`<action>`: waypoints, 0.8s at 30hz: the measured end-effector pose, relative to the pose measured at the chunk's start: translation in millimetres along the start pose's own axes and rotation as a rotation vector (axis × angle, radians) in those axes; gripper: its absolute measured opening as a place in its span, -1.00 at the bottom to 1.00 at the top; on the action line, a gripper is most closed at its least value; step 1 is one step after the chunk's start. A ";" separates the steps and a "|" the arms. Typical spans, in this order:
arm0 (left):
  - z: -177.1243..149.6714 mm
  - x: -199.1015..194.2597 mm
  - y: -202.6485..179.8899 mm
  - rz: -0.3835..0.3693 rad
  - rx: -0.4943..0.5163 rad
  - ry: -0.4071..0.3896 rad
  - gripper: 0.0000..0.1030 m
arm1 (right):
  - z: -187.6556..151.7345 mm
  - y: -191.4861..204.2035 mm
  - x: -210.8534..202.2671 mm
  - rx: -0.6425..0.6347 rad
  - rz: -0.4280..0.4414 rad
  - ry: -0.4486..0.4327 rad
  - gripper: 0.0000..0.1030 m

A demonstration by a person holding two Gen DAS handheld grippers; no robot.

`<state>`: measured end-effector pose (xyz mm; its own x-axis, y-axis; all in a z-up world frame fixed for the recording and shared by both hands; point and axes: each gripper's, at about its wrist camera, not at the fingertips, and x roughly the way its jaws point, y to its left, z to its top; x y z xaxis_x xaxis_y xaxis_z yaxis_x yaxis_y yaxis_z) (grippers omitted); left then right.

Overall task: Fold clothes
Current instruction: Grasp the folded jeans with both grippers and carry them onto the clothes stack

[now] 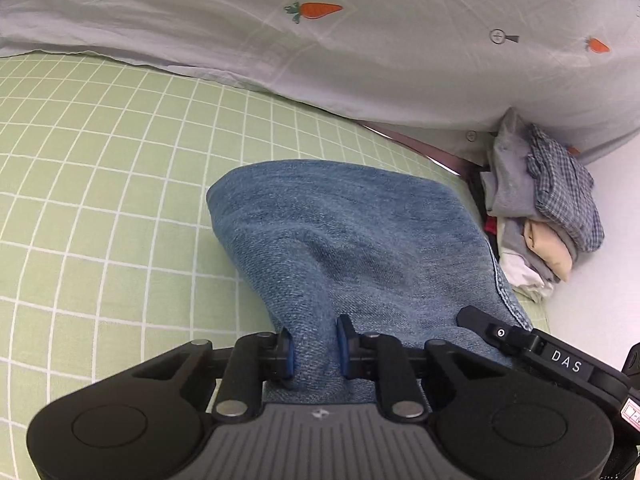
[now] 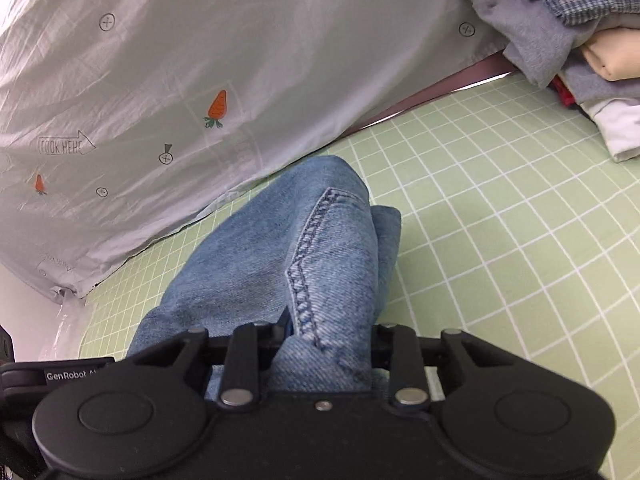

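The white letters "DAS" stand on the black body of the right gripper [image 1: 566,360], seen from the left wrist view. "GenRobot" is printed on the black body of the left gripper [image 2: 66,376]. The pale carrot-print cover [image 2: 160,100] carries an outlined arrow reading "COOK HERE"

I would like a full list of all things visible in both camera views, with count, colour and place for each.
jeans: one, blue denim, on the bed sheet, lifted at the near end
bed sheet: one, green with white grid, under everything
quilt: one, pale grey with carrot prints, along the far side
clothes pile: one stack, grey, checked, cream, white, in the right corner
left hand-held gripper: one, black with blue pads, shut on the jeans
right hand-held gripper: one, black, shut on the jeans
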<state>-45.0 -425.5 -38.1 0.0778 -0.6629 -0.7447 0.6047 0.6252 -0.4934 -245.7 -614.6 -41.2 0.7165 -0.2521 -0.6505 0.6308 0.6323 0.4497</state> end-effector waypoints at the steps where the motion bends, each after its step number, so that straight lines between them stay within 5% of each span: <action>1: -4.6 -5.4 -2.0 -0.016 0.009 0.003 -0.61 | -5.0 0.0 -11.4 0.012 -0.007 -0.012 -0.45; 10: -31.2 -19.3 -63.7 -0.165 0.197 0.090 -0.61 | -58.7 -32.4 -105.1 0.130 -0.141 -0.133 -0.46; 15: -48.2 5.5 -138.0 -0.210 0.224 0.044 -0.62 | -61.2 -88.6 -143.2 0.190 -0.172 -0.214 -0.46; 20: -61.1 34.4 -222.5 -0.250 0.211 -0.066 -0.62 | -8.3 -155.9 -171.9 0.045 -0.135 -0.276 -0.47; 24: -40.1 54.7 -298.2 -0.291 0.216 -0.148 -0.63 | 63.9 -213.0 -199.5 -0.059 -0.085 -0.340 -0.47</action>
<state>-252.9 -631.7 50.3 -0.0178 -0.8620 -0.5065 0.7703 0.3111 -0.5566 -503.9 -745.8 31.8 0.7268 -0.5288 -0.4384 0.6810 0.6376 0.3600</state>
